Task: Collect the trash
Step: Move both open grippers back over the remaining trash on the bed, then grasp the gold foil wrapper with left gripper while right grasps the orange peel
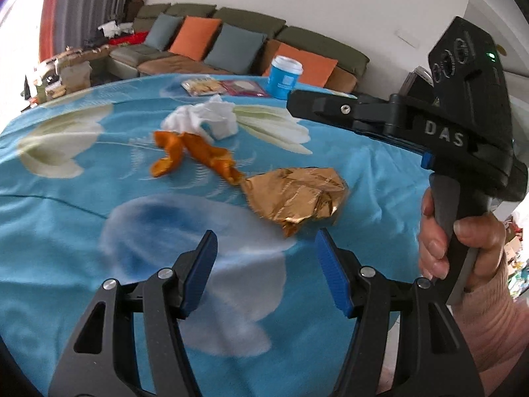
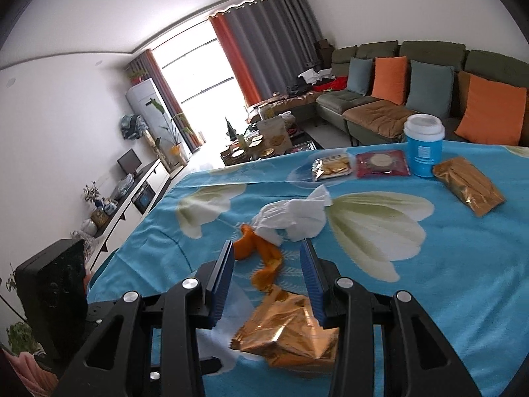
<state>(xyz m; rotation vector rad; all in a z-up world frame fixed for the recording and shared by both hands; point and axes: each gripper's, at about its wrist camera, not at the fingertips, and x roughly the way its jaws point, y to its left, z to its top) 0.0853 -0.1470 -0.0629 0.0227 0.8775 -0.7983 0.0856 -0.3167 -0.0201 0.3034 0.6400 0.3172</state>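
Both grippers tilt down over gold wrapper [image 1: 297, 195] (fingers [image 1: 200, 271] apart).

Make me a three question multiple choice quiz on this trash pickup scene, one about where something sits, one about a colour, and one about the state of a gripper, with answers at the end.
1. Where does the orange peel lie?
A. Between the white tissue and the crumpled gold wrapper
B. Inside the cup
C. On the sofa

2. What colour is the lid of the blue cup?
A. Black
B. White
C. Orange

3. What state is the left gripper in?
A. Shut on the tissue
B. Shut on the cup
C. Open, nothing between its fingers

Answers:
1 A, in the left wrist view the peel runs from the tissue's edge down to the gold wrapper on the blue tablecloth.
2 B, the right wrist view shows a white lid on the blue body.
3 C, its blue pads stand apart with only cloth showing between them.
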